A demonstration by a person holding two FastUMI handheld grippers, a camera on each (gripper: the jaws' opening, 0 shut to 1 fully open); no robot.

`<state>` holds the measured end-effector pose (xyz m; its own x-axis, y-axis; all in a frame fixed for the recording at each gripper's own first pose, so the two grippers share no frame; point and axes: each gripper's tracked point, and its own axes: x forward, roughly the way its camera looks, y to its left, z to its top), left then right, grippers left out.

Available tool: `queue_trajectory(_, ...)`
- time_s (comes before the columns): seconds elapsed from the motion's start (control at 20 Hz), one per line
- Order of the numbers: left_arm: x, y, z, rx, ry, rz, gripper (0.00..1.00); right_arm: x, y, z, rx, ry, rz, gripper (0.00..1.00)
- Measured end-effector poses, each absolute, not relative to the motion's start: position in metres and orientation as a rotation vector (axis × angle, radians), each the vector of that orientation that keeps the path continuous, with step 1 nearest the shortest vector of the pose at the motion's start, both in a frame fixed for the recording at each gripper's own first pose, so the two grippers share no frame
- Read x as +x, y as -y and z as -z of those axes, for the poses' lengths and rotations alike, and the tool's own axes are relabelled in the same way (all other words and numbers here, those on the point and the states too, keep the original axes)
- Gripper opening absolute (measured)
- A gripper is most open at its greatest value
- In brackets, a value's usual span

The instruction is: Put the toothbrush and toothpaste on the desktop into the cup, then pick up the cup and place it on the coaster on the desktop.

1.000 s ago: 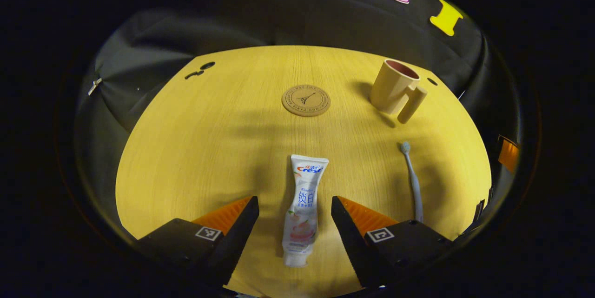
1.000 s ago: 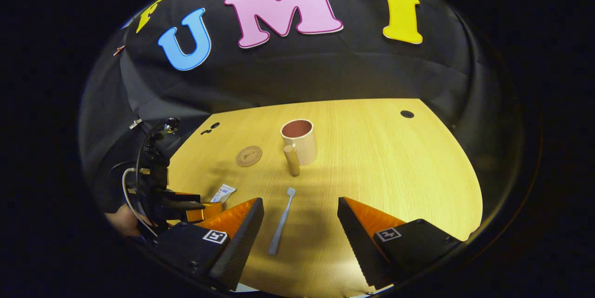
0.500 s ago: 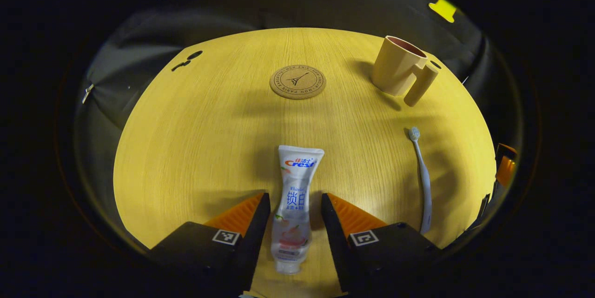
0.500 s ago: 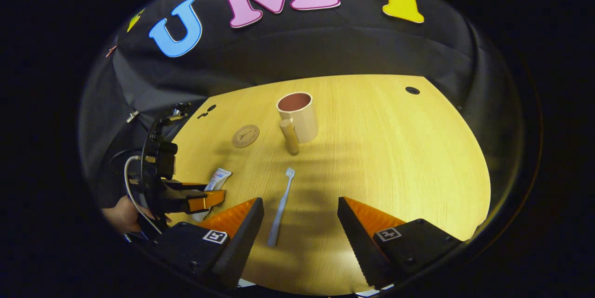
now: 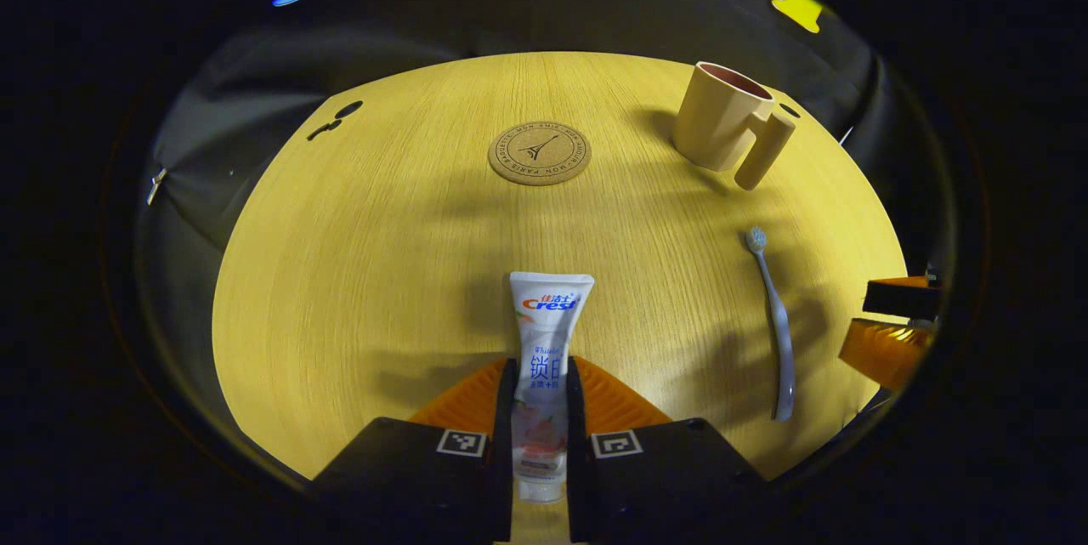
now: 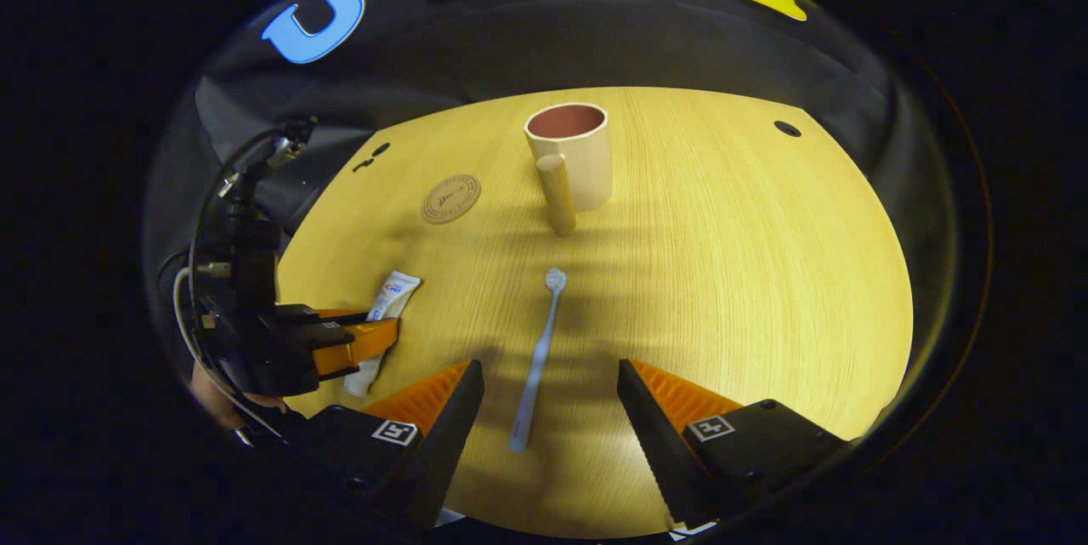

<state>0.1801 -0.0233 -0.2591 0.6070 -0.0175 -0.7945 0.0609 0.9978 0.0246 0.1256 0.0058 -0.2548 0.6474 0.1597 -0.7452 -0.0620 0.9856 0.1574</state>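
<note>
While your left gripper [image 5: 541,396] clamps the toothpaste [image 5: 544,358], right gripper [image 6: 551,405] fingers stand apart around the toothbrush [image 6: 537,358]; cup [image 6: 571,156] empty, 0 items placed.

Your left gripper [image 5: 541,375]: both fingers press the lower half of the toothpaste tube [image 5: 544,358], which lies flat on the table [image 5: 357,273], cap end toward you.
Toothbrush [image 5: 772,320]: flat on the table to your right, bristle head pointing away.
Cup [image 5: 722,124]: upright, far right, handle facing you.
Coaster [image 5: 539,153]: far centre, bare, left of the cup.
Other gripper [image 5: 892,324]: at the right edge, near the toothbrush handle.
</note>
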Motion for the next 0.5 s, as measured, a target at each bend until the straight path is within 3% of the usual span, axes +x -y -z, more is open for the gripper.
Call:
queue_trajectory(0.2, 0.18, 0.026, 0.243, 0.008, -0.843, 0.059, 0.27, 0.138, -0.01, 0.275, 0.129, -0.909, -0.087, 0.97)
queue_trajectory(0.25, 0.178, 0.026, 0.235, -0.006, -0.822, 0.062, 0.32, 0.14, -0.011, 0.278, 0.126, -0.917, -0.078, 0.96)
queue_trajectory(0.3, 0.172, 0.027, 0.227, -0.026, -0.807, 0.064, 0.27, 0.141, -0.011, 0.283, 0.115, -0.931, -0.066, 0.95)
queue_trajectory(0.45, 0.157, 0.027, 0.205, -0.088, -0.762, 0.068, 0.27, 0.146, -0.008, 0.295, 0.106, -0.962, -0.032, 0.9)
queue_trajectory(0.5, 0.152, 0.026, 0.2, -0.092, -0.749, 0.068, 0.31, 0.149, -0.006, 0.297, 0.096, -0.962, -0.021, 0.87)
